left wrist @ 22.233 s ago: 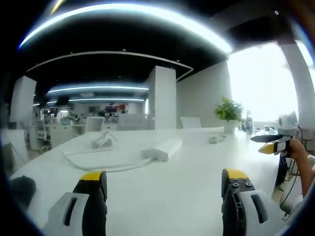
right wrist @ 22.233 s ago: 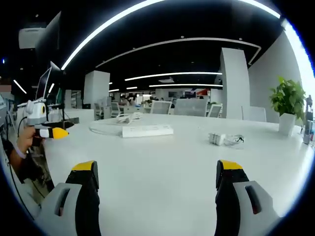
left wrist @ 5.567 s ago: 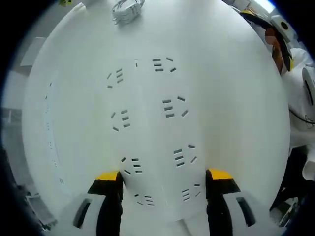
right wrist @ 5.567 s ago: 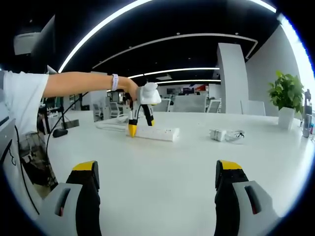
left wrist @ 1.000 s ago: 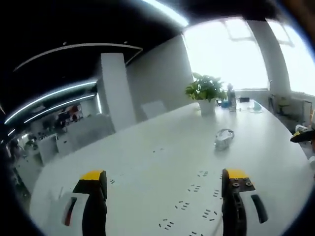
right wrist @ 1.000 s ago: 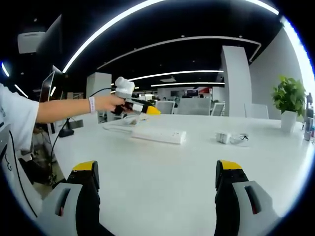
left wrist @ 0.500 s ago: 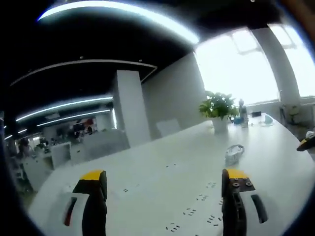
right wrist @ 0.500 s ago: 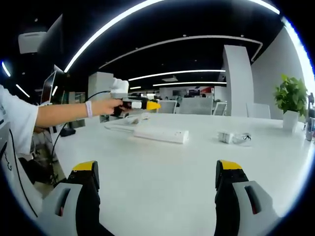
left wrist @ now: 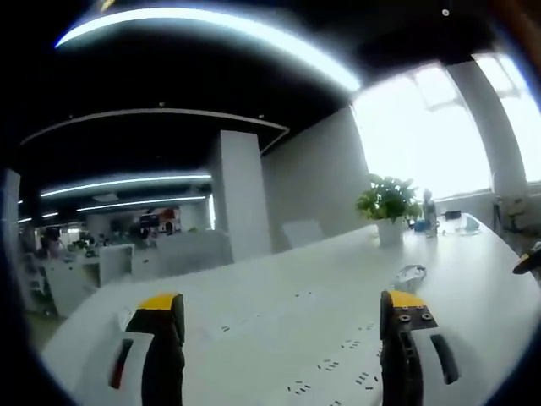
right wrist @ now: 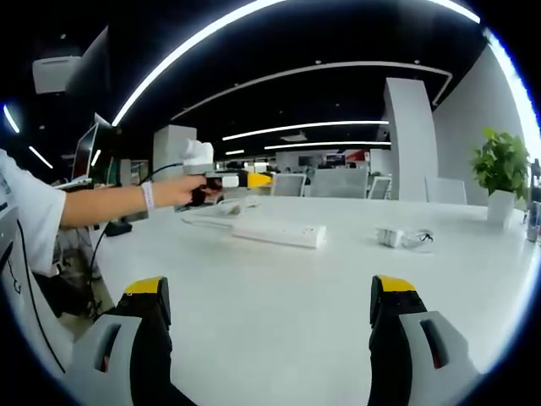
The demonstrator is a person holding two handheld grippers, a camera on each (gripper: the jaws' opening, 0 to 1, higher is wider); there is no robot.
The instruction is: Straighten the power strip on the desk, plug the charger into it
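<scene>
The white power strip (right wrist: 279, 233) lies flat on the white desk (right wrist: 279, 321), its cord coiled behind it (right wrist: 213, 210). In the left gripper view the strip's socket face (left wrist: 287, 347) runs close beneath my open left gripper (left wrist: 281, 309). The small white charger (right wrist: 387, 237) with its bundled cable (right wrist: 414, 239) rests to the strip's right, also seen at the charger (left wrist: 412, 274). A hand holds my left gripper (right wrist: 252, 179) level in the air above the strip's left end. My right gripper (right wrist: 270, 300) stands open and empty over the near desk.
A potted plant (right wrist: 500, 173) stands at the desk's right end, also the plant (left wrist: 389, 201). Office chairs (right wrist: 330, 183) line the far side. The person's arm (right wrist: 110, 203) reaches in from the left. My right gripper's tip (left wrist: 528, 260) peeks in at the edge.
The left gripper has drawn back to the left and levelled out above the strip, so its view now looks across the desk. The right gripper has stayed put.
</scene>
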